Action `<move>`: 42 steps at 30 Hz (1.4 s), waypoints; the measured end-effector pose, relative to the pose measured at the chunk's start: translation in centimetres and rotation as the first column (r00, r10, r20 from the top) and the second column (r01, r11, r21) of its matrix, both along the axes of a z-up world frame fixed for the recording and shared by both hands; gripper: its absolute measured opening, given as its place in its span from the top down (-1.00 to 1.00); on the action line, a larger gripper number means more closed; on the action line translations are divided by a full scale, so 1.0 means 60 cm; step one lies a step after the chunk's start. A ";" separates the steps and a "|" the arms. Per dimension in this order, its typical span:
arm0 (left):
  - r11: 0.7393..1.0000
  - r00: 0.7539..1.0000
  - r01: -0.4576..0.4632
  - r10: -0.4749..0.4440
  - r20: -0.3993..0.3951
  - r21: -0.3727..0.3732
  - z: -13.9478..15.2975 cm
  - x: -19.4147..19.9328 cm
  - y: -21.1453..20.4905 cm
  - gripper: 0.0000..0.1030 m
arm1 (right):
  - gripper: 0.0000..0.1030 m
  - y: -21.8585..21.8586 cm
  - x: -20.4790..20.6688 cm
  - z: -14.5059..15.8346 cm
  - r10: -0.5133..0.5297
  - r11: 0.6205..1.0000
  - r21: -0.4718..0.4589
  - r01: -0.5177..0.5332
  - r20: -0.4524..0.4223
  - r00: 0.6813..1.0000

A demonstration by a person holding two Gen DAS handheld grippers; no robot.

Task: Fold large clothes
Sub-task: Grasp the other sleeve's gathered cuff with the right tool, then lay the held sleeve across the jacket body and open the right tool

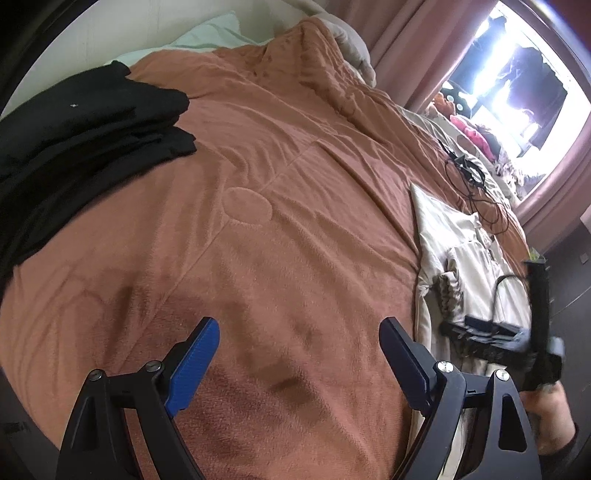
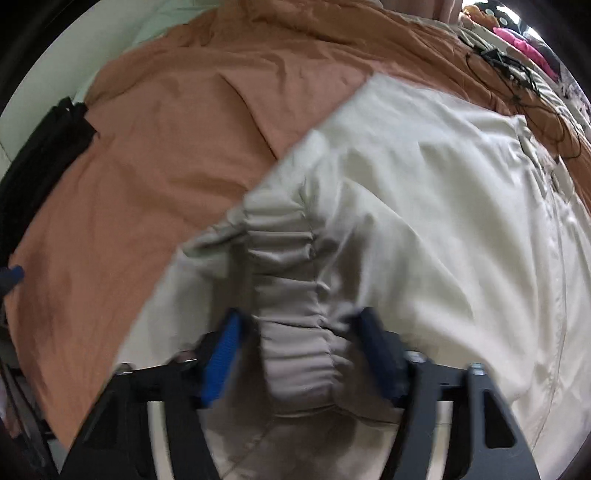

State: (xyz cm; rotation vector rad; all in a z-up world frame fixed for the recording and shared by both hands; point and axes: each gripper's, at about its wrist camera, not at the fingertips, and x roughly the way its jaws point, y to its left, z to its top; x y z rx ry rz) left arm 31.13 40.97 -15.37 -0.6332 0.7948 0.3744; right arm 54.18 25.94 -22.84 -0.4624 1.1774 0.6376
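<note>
A cream jacket [image 2: 424, 184] lies spread on the brown blanket [image 1: 277, 184] of a bed, at the right in the left wrist view [image 1: 454, 236]. Its gathered elastic band [image 2: 291, 295] runs between the fingers of my right gripper [image 2: 299, 343]. The jaws stand either side of the band with a small gap on each side, pointing steeply down. My left gripper [image 1: 299, 336] hangs open over bare blanket with nothing between its fingers. At that view's right edge, a hand holds the right gripper's body [image 1: 517, 332] over the jacket.
Folded black clothes [image 1: 74, 140] are stacked at the bed's left side. Black cables [image 1: 469, 173] lie on the blanket beyond the jacket. A pale pillow [image 1: 207, 33] sits at the head. Pink curtains [image 1: 406, 44] and a bright window [image 1: 517, 74] are at the back right.
</note>
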 end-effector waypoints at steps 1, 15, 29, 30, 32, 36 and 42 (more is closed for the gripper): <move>1.000 1.000 0.002 -0.002 0.000 0.002 0.000 0.001 0.000 -0.73 | 0.19 -0.012 0.004 0.008 -0.009 0.999 0.047 0.010 -0.020 1.000; 0.994 0.996 0.091 -0.092 0.019 0.068 0.057 0.088 -0.082 -0.73 | 0.35 -0.209 0.062 0.208 -0.169 0.949 0.279 0.146 0.060 0.984; 0.963 0.977 0.210 -0.210 -0.018 0.167 0.093 0.191 -0.202 -0.73 | 0.24 -0.506 0.170 0.250 -0.524 0.829 0.283 0.482 0.092 0.847; 0.960 0.976 0.219 -0.218 -0.022 0.175 0.094 0.196 -0.208 -0.73 | 0.22 -0.516 0.167 0.246 -0.542 0.820 0.275 0.502 0.094 0.835; 0.953 0.971 0.237 -0.236 -0.032 0.190 0.095 0.208 -0.222 -0.73 | 0.14 -0.550 0.171 0.235 -0.571 0.797 0.286 0.533 0.065 0.819; 0.942 0.964 0.265 -0.260 -0.054 0.207 0.090 0.226 -0.237 -0.73 | 0.02 -0.587 0.164 0.203 -0.594 0.776 0.279 0.566 0.021 0.804; 0.917 0.948 0.311 -0.284 -0.142 0.248 0.056 0.264 -0.236 -0.73 | 0.02 -0.623 0.162 0.114 -0.625 0.739 0.239 0.630 -0.107 0.773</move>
